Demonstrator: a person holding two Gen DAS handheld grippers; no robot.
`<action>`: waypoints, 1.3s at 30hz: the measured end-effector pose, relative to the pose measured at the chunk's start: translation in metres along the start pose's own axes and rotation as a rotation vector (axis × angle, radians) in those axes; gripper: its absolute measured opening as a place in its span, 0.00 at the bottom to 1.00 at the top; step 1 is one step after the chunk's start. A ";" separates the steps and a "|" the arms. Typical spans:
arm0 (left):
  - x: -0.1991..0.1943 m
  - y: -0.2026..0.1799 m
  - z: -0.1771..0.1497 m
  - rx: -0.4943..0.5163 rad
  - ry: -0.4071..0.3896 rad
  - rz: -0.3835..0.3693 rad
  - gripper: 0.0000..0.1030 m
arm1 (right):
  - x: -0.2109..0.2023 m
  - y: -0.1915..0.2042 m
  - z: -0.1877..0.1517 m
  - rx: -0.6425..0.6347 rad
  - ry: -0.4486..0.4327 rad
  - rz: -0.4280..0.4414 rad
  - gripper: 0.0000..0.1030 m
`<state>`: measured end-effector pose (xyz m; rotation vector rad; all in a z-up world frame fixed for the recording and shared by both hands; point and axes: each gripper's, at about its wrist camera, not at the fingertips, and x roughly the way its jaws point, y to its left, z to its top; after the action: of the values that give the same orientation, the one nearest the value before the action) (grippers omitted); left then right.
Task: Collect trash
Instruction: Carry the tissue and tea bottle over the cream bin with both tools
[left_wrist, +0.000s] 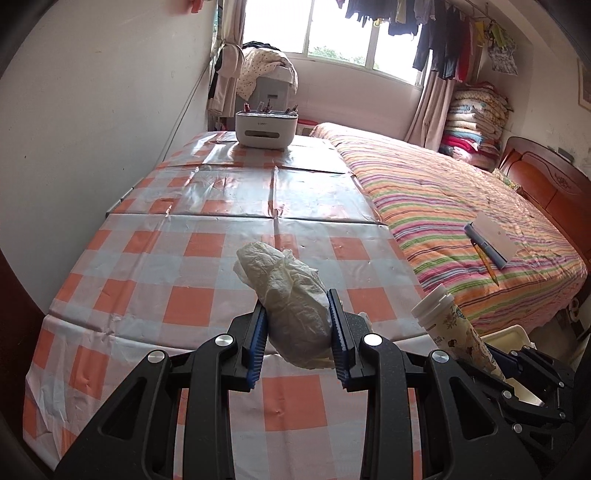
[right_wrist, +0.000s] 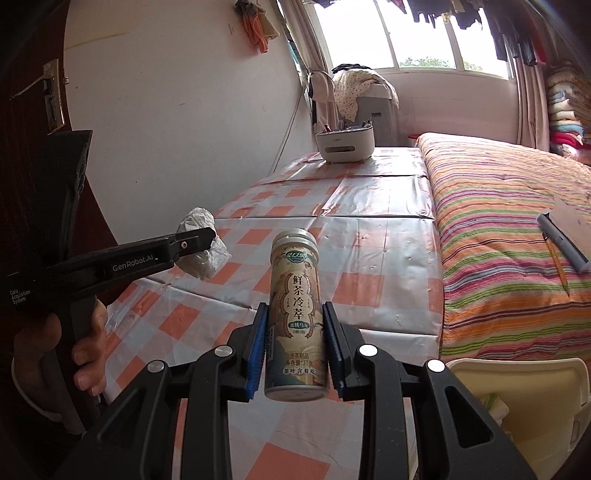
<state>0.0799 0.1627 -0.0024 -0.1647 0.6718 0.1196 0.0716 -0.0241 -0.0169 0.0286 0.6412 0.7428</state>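
Observation:
A crumpled white tissue wad (left_wrist: 291, 299) is clamped between the blue pads of my left gripper (left_wrist: 299, 332), held above the orange-checked tablecloth (left_wrist: 147, 266). From the right wrist view the same wad (right_wrist: 201, 249) shows at the tip of the left gripper (right_wrist: 195, 240), with a person's hand on its handle. My right gripper (right_wrist: 293, 347) is shut on a beige tea bottle (right_wrist: 295, 314) with a ribbed cap, held upright over the table's near edge. In the left wrist view that bottle (left_wrist: 456, 325) rises at the lower right.
A cream plastic bin (right_wrist: 517, 373) sits below the table's right corner, beside the striped bed (right_wrist: 509, 206). On the bed lie a notebook with a pen (left_wrist: 491, 240). A white organiser box (left_wrist: 266, 127) stands at the table's far end. A wall runs along the left.

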 end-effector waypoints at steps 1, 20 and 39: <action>0.001 -0.004 -0.001 0.007 0.002 -0.004 0.28 | -0.004 -0.003 -0.002 0.011 -0.008 -0.004 0.28; 0.014 -0.080 -0.013 0.116 0.027 -0.078 0.28 | -0.076 -0.044 -0.032 0.135 -0.157 -0.121 0.28; 0.013 -0.147 -0.027 0.212 0.035 -0.167 0.28 | -0.137 -0.085 -0.057 0.308 -0.343 -0.297 0.28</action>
<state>0.0974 0.0146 -0.0146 -0.0185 0.6984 -0.1149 0.0166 -0.1857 -0.0112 0.3305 0.4132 0.3347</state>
